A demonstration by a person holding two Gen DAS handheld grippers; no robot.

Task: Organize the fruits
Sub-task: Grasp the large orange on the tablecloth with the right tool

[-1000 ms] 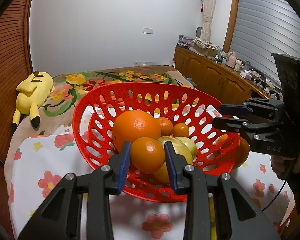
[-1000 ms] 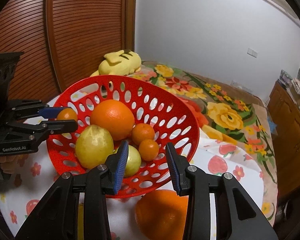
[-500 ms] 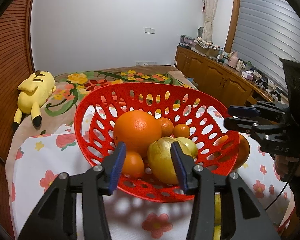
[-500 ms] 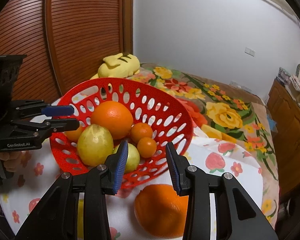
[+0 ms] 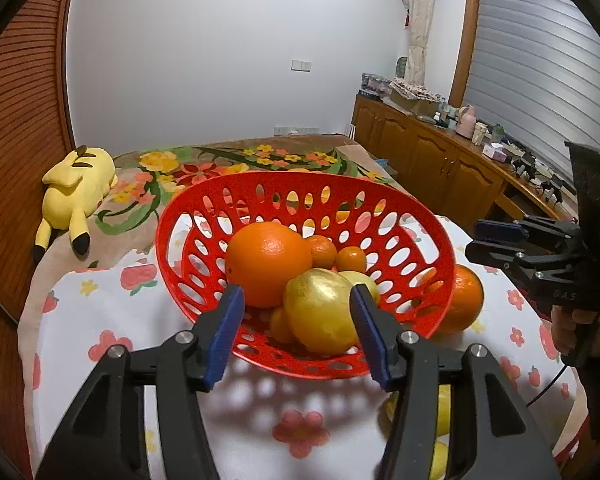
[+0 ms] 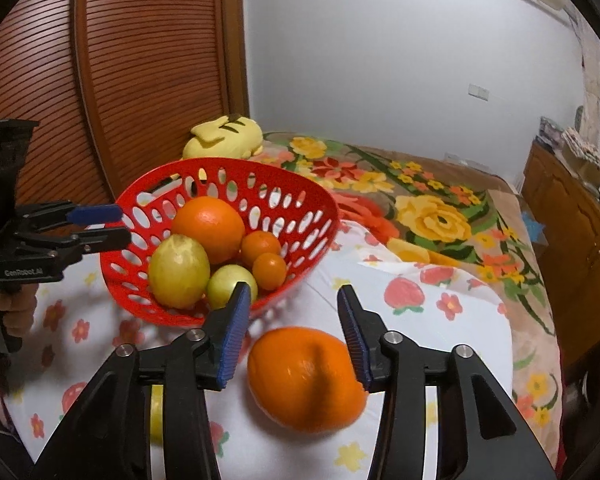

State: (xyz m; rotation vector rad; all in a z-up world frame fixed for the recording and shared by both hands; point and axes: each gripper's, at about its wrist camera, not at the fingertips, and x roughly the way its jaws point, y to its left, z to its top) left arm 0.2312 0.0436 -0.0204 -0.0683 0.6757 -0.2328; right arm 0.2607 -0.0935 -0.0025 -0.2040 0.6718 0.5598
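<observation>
Right gripper hovered low over the big loose orange on the flowered tablecloth. Its jaws had just been opening, stood moderately apart, orange below and between the pads, not pressed. Left gripper sat at the near rim of the red basket, jaws also just opened to a medium gap, nothing clamped; the pads framed the yellow fruit lying inside but no contact was visible.

In the basket: large orange, two small oranges behind it, a second yellow fruit, one small orange low near the front. Yellow fruit also lay on the cloth under the grippers, partly hidden.

Risk, as I judge it: the right gap looked barely wider than the loose orange, so a pad could clip and roll it toward the cloth's right edge. The basket pile was heaped; another drop could knock fruit out.

Room: open cloth right of the basket, the two grippers well apart. Farther back, flowered blanket with yellow plush toy, wooden cabinet along the far wall.
</observation>
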